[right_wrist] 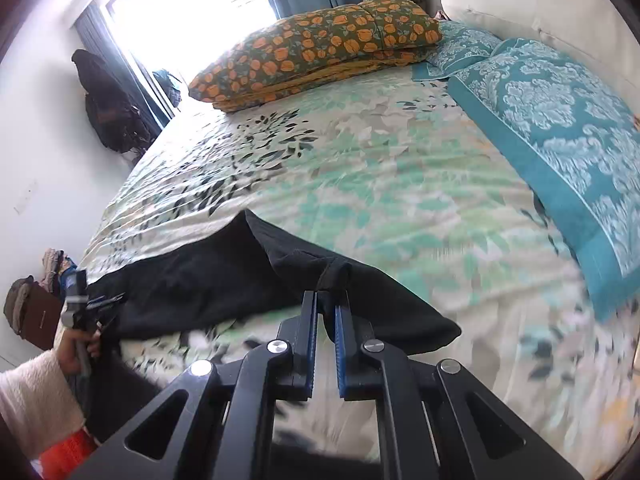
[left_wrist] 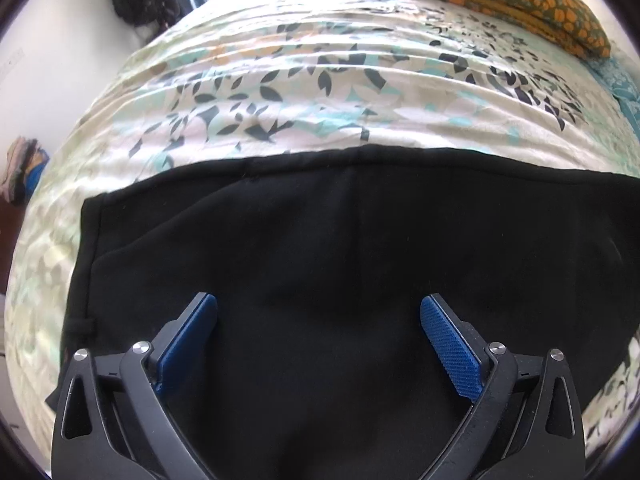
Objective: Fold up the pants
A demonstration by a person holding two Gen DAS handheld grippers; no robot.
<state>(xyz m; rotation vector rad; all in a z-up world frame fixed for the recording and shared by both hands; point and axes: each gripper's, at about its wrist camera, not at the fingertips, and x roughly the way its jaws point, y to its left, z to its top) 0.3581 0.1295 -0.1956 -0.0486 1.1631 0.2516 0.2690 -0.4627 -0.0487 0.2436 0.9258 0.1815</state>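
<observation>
Black pants [left_wrist: 320, 240] lie spread on a leaf-print bedsheet [left_wrist: 304, 80]. My left gripper [left_wrist: 319, 304] hangs open just above the dark fabric, its blue pads [left_wrist: 448, 344] wide apart with nothing between them. In the right wrist view my right gripper [right_wrist: 326, 300] is shut on a bunched edge of the pants [right_wrist: 224, 280], lifting it off the sheet so the cloth drapes down on both sides. The left gripper [right_wrist: 98, 302] also shows at the far left, held by a hand [right_wrist: 74, 350] in a white fleece sleeve.
An orange-flowered folded quilt [right_wrist: 320, 48] and teal patterned pillows [right_wrist: 560, 140] lie at the head of the bed. A padded headboard [right_wrist: 540, 0] is at right. A dark bag [right_wrist: 108, 108] hangs by the bright window; a clothes pile [right_wrist: 52, 268] sits left of the bed.
</observation>
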